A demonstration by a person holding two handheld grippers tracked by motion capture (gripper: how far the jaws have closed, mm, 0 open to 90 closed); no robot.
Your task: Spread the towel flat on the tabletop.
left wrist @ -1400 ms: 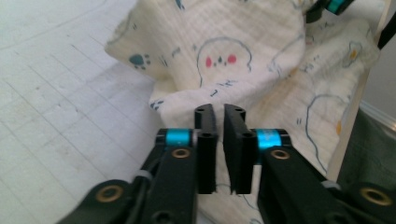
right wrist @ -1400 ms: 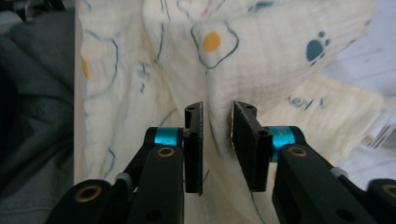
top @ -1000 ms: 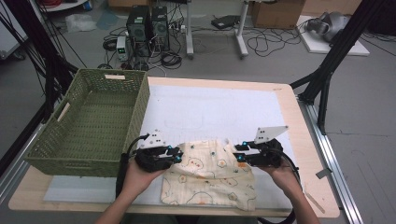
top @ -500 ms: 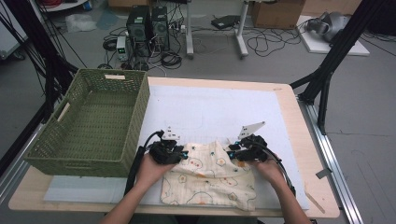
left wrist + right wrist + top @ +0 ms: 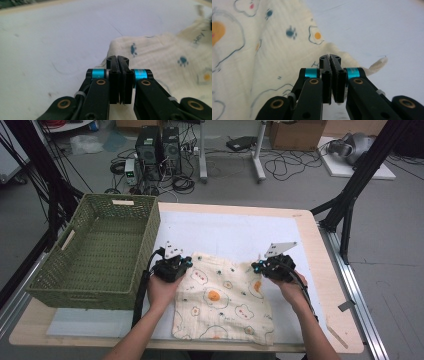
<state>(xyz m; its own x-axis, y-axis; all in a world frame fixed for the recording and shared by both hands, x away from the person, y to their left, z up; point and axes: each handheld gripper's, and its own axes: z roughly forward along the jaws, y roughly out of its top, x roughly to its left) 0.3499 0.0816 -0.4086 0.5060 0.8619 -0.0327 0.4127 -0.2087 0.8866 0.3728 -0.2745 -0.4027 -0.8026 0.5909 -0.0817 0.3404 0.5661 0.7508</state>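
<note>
A cream cloth (image 5: 220, 305) printed with fried eggs and small paw marks lies spread on the white mat (image 5: 230, 232). My left gripper (image 5: 186, 263) is at the cloth's far left corner. In the left gripper view the jaws of that gripper (image 5: 117, 59) are shut, pinching the edge of the cloth (image 5: 162, 55). My right gripper (image 5: 256, 268) is at the far right corner. Its jaws (image 5: 329, 57) are also shut on the cloth (image 5: 262, 50), with a frayed corner tab sticking out beside them.
An empty green wicker basket (image 5: 146, 251) stands at the left of the table, close beside my left hand. The wooden table edge (image 5: 327, 285) runs along the right. Bare mat lies beyond the cloth.
Both grippers have moved away from the person and apart, still holding the far corners. The cloth, bunched before, now lies stretched out flatter.
</note>
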